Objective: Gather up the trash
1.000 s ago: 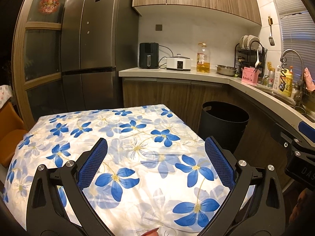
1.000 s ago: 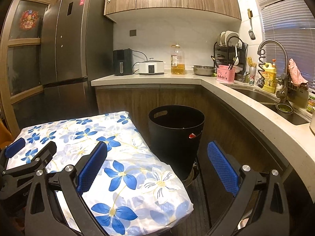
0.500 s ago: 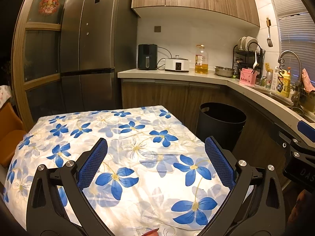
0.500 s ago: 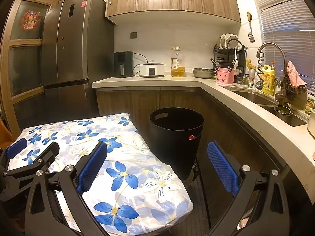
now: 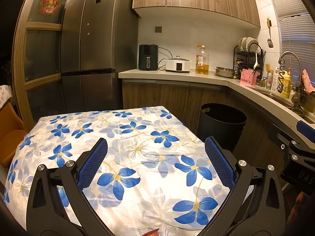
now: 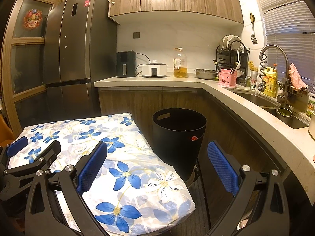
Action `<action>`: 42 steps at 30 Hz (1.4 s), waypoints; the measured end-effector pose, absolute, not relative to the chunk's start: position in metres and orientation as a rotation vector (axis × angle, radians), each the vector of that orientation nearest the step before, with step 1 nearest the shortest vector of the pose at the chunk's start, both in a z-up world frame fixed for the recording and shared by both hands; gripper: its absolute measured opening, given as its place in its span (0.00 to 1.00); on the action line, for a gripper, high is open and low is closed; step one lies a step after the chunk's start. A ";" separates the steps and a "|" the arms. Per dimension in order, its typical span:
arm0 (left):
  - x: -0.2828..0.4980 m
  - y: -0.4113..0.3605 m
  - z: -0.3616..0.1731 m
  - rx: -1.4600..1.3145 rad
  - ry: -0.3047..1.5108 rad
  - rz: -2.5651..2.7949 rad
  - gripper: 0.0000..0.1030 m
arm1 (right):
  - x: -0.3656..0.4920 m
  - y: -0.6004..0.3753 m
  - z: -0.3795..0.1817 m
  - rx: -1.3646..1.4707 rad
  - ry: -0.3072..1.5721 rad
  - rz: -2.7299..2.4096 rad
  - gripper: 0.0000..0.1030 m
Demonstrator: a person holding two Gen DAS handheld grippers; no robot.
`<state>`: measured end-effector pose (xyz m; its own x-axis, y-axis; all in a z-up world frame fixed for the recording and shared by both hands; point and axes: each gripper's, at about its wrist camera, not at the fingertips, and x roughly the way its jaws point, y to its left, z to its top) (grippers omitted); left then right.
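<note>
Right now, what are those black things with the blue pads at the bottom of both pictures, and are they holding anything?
Those are grabbing tools. A person holds one in each hand, and each tool has a small camera looking forward between its two jaws. One picture comes from the left gripper, the other from the right gripper. In both, the blue pads stand wide apart with nothing between them, so nothing is held.

Below them is a table covered by a white cloth with blue flowers. No trash shows on the cloth, though a small red thing peeks in at the bottom edge of the left view; I cannot tell what it is.

Beside the table stands a black trash bin with something red inside near its rim. Behind it runs the kitchen counter.
</note>
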<state>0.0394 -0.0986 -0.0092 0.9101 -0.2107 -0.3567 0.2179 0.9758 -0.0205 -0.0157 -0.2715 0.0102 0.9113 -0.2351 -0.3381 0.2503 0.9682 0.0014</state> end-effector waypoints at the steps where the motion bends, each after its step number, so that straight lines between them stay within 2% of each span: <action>1: 0.039 -0.099 -0.009 0.021 0.365 -0.220 0.95 | -0.016 -0.272 0.010 0.046 0.343 -0.249 0.95; 42: 0.040 -0.099 -0.008 0.030 0.367 -0.222 0.95 | -0.014 -0.279 0.009 0.059 0.343 -0.253 0.95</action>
<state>0.0403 -0.0987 -0.0079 0.9093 -0.2095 -0.3594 0.2204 0.9754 -0.0110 -0.0140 -0.2785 0.0095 0.9106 -0.2349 -0.3400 0.2547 0.9669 0.0143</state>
